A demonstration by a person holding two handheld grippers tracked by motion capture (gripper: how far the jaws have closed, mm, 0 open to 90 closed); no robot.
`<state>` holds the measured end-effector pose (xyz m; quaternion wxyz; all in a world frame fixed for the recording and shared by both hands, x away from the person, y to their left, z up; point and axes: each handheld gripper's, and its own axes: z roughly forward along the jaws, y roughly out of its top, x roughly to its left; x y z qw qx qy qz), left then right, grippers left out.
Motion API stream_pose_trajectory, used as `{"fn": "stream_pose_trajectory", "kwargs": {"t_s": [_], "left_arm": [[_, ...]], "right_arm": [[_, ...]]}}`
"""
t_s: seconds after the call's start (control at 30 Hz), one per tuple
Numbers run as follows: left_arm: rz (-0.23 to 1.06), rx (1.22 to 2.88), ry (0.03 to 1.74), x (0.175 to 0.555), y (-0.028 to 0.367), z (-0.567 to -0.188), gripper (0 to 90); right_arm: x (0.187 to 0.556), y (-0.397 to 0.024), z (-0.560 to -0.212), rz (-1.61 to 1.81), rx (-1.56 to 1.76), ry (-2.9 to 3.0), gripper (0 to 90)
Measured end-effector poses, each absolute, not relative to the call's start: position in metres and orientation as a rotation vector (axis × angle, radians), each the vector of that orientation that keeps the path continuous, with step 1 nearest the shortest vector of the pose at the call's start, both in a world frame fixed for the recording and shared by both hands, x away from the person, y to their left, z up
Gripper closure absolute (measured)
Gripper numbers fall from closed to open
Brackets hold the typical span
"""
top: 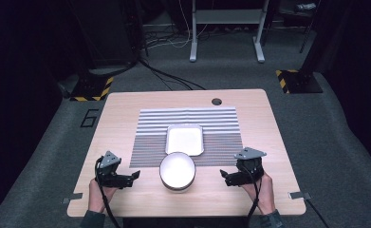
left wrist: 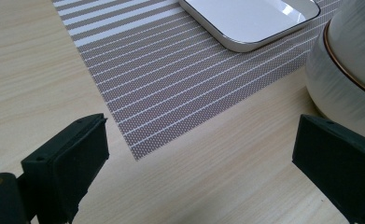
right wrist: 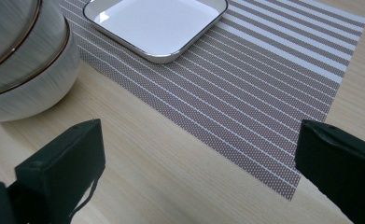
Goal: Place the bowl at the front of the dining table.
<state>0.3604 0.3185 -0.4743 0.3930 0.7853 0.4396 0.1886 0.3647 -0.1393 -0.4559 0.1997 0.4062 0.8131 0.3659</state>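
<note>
The left hand-held gripper (top: 136, 176) rests low on the surface (top: 126, 109), its 2 jaws spread wide and holding nothing; just to its right stands the bowl (top: 177, 170), white with a thin gold rim line, its wall close beside the right jaw in the left gripper view; ahead of it lies the striped placemat (top: 145, 152), and on that, beyond the bowl, the white tray (top: 184, 139); right of the bowl sits the right hand-held gripper (top: 222, 176), likewise released and empty. The bowl looks glazed ceramic: probably heavy, rigid, slick and chippable; I judge the rim the best hold, 1 jaw inside, 1 outside.
</note>
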Motion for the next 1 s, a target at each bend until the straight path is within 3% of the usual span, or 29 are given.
{"fn": "stream_pose_trajectory", "kwargs": {"t_s": [1.0], "left_arm": [[0.42,2.022,1.036,0.37,0.295,-0.457,3.2]], "right_arm": [[0.376,-0.108,-0.44,1.113,1.03,2.335,2.3]]}}
